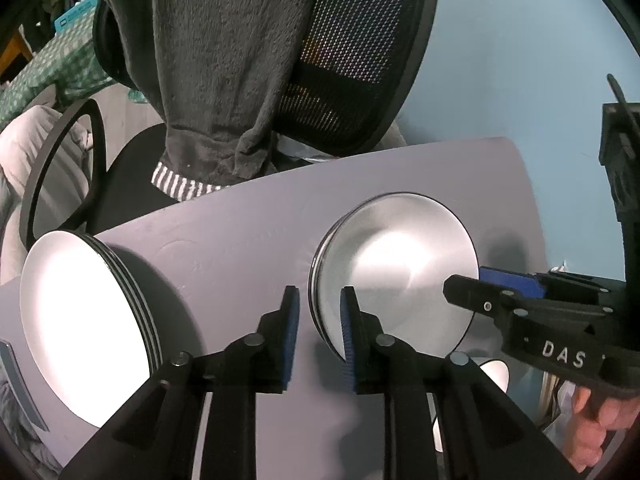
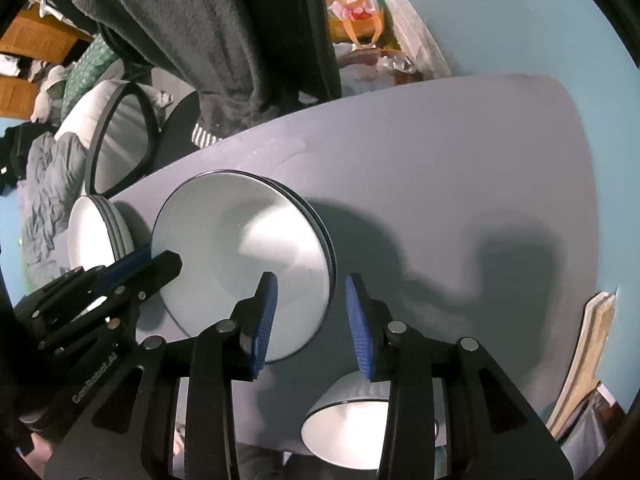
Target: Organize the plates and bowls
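Observation:
A stack of white plates (image 1: 400, 264) (image 2: 232, 248) lies mid-table on the grey table (image 1: 240, 236) (image 2: 440, 152). My left gripper (image 1: 319, 336) (image 2: 154, 258) straddles the stack's left rim; its pads stand a little off the rim, so it is open. On the opposite rim, my right gripper (image 2: 312, 320) (image 1: 480, 284) is open wider, with the edge loose between its blue pads. A second, taller stack of white plates (image 1: 80, 320) (image 2: 86, 232) sits further left. At the table's near edge, a white bowl (image 2: 352, 428) (image 1: 496, 372) shows under the right gripper.
An office chair draped with a dark grey towel (image 1: 224, 60) (image 2: 180, 20) stands just behind the table's far edge. A person's hand (image 1: 600, 420) holds the right gripper's handle. A wooden board (image 2: 592, 340) leans off the table's right side. A blue wall is behind.

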{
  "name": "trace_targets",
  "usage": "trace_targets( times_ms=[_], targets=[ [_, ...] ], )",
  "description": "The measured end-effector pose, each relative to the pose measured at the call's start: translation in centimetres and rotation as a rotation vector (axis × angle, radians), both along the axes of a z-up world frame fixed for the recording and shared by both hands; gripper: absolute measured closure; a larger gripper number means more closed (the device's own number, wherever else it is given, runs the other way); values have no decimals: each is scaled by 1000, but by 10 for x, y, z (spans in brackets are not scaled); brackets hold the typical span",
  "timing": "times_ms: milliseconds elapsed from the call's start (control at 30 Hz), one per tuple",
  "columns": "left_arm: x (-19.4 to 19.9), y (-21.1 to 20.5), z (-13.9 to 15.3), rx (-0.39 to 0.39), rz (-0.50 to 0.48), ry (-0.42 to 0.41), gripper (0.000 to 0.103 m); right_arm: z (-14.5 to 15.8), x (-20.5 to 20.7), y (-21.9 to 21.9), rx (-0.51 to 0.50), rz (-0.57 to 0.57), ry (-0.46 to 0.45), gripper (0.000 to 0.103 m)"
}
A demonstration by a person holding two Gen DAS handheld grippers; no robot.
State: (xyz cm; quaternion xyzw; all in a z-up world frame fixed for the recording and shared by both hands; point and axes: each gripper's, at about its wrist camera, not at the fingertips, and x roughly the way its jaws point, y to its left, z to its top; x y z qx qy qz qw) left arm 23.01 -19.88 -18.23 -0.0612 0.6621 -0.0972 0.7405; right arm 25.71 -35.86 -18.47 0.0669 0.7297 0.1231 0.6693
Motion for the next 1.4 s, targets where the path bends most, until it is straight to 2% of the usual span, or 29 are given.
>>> trace_targets(
  times_ms=[167, 267, 333, 400, 500, 667, 933, 1400],
  targets=[
    [-15, -1, 13, 1, -20, -42, 70, 9, -9, -8, -5, -12, -40, 67],
    [-27, -4, 21, 9, -55, -67, 64, 19, -18, -14, -25, -17, -75, 58],
    [-33, -4, 25, 10, -70, -75, 62, 26, -25, -18, -39, -16, -101, 56],
    [-42, -5, 30, -2, -81, -80, 55, 33, -31, -20, -54, -8, -126, 55],
    [-54, -9, 38, -39, -86, -84, 48, 44, -42, -24, -77, -5, -162, 49],
    [-73, -20, 42, -68, -113, -82, 47, 54, -60, -30, -97, -6, -203, 47],
    [-91, -37, 28, -88, -153, -35, 47, 53, -85, -43, -102, -34, -204, 47],
    [-107, -75, -4, -85, -247, 34, 47, 27, -110, -62, -133, -60, -159, 47]
  ],
)
